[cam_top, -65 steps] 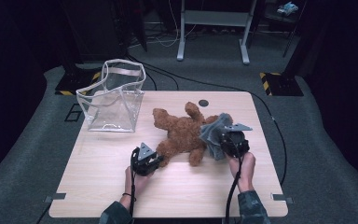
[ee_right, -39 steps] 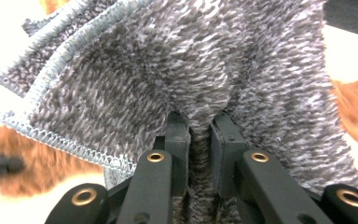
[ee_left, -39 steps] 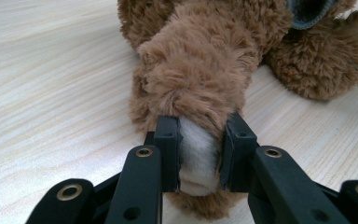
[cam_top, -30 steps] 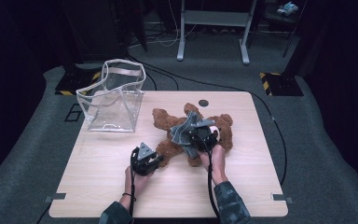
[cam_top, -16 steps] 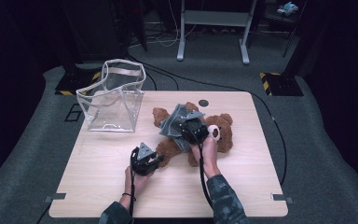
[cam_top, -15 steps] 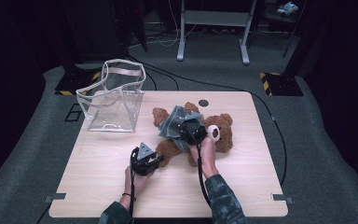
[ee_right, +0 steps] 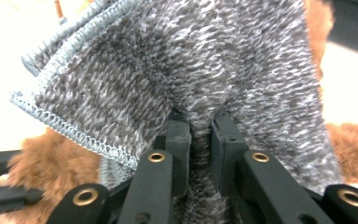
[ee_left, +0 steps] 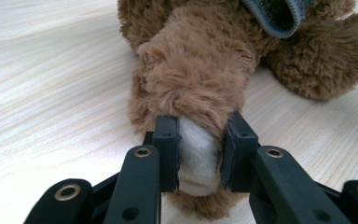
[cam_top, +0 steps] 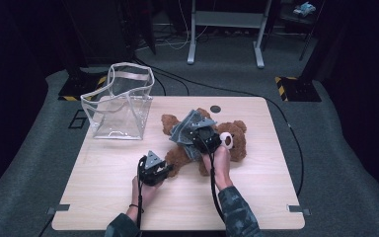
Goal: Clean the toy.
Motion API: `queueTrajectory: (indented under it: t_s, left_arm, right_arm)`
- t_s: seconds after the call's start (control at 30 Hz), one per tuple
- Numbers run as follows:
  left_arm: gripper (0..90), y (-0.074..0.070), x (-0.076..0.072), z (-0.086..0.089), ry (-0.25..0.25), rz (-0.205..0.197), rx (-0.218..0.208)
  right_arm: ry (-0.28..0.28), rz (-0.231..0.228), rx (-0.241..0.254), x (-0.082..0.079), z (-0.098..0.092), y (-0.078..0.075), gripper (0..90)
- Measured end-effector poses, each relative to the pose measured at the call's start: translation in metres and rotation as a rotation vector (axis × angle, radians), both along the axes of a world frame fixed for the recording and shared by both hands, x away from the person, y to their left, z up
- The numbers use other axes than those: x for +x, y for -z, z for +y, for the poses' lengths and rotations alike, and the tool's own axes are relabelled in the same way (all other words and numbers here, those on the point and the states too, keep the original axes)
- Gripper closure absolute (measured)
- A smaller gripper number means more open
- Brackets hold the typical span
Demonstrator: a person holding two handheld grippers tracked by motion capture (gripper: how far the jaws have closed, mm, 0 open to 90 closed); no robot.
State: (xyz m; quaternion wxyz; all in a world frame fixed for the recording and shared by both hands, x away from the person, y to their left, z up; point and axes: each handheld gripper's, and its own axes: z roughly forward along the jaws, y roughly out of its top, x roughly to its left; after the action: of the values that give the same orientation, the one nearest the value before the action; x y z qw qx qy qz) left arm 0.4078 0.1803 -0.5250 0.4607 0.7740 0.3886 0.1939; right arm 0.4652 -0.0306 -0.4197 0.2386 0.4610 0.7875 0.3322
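At the near edge of the table (cam_top: 103, 207), your left gripper (cam_top: 154, 170) sits low on the wood with its jaws clamped on one leg of the teddy bear (cam_top: 232, 143). In the left gripper view the pads squeeze the white sole of the paw from both sides — brown fur bulges out above them, and the rest of the leg runs away from the camera toward the body.

Just beyond that, your right gripper (cam_top: 202, 136) is over the bear's middle. Its jaws are pinched nearly together on a fold of grey knit cloth (ee_right: 205, 60); the right gripper view shows the fabric bunched between the pads, a stitched hem hanging loose at the left, brown fur behind it on both sides.

The bear lies on its back across the centre of the table — head toward your right, white muzzle up, the cloth draped over its torso.

Farther out, at the far left corner, a clear plastic bag (cam_top: 118, 106) stands upright with its mouth open, apart from the bear. A small dark disc (cam_top: 215, 108) sits in the tabletop near the far edge, just past the bear.
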Motion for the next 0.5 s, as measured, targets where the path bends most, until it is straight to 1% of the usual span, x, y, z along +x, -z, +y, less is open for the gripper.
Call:
queueTrajectory:
  t_s: [0.03, 0.07, 0.1, 0.13, 0.17, 0.2, 0.23, 0.27, 0.3, 0.33, 0.37, 0.4, 0.43, 0.5]
  left_arm:
    - [70.9, 0.0, 0.0, 0.0, 0.002, 0.0, -0.002]
    - [70.0, -0.001, 0.001, 0.002, 0.01, 0.006, -0.002]
    - [67.2, 0.0, 0.0, 0.003, 0.001, 0.011, -0.023]
    - [60.4, 0.0, 0.001, 0.004, 0.01, 0.017, -0.024]
    - [55.3, 0.0, 0.001, 0.006, 0.014, 0.029, -0.04]
    - [46.1, 0.0, 0.0, 0.007, 0.019, 0.051, -0.036]
    - [39.2, 0.0, -0.001, 0.008, 0.023, 0.061, -0.013]
    - [34.8, 0.0, -0.003, 0.01, 0.025, 0.071, -0.004]
    - [32.2, 0.0, -0.003, 0.01, 0.025, 0.071, -0.004]
    - [29.8, -0.001, -0.009, 0.017, 0.029, 0.064, 0.002]
    - [28.2, -0.001, -0.01, 0.02, 0.036, 0.074, -0.001]
    - [27.6, -0.001, -0.011, 0.024, 0.034, 0.074, -0.005]
    - [27.3, -0.001, -0.013, 0.027, 0.029, 0.073, 0.003]
    - [27.3, 0.0, -0.013, 0.031, 0.029, 0.076, 0.0]
  right_arm:
    - [-0.005, 0.016, 0.005, 0.002, 0.0, 0.004, 79.6]
    - [-0.007, 0.019, 0.009, 0.002, 0.001, 0.008, 79.8]
    - [-0.015, 0.012, 0.002, 0.001, 0.002, 0.012, 79.9]
    - [-0.02, 0.006, -0.002, -0.002, 0.005, 0.015, 79.9]
    - [-0.026, -0.001, 0.0, -0.004, 0.006, 0.015, 79.9]
    - [-0.033, 0.0, 0.0, -0.006, 0.007, 0.016, 80.0]
    - [-0.033, 0.006, 0.007, -0.009, 0.008, 0.015, 80.0]
    - [-0.042, 0.006, 0.009, -0.01, 0.008, 0.016, 79.9]
    - [-0.048, 0.01, 0.013, -0.012, 0.009, 0.016, 79.9]
    - [-0.062, 0.011, 0.009, -0.015, 0.012, 0.018, 79.9]
    - [-0.072, 0.011, 0.009, -0.016, 0.014, 0.018, 79.9]
    - [-0.087, 0.007, 0.012, -0.016, 0.015, 0.019, 79.9]
    - [-0.097, 0.016, 0.015, -0.019, 0.019, 0.02, 79.9]
    - [-0.133, 0.029, 0.002, -0.022, 0.027, 0.025, 79.9]
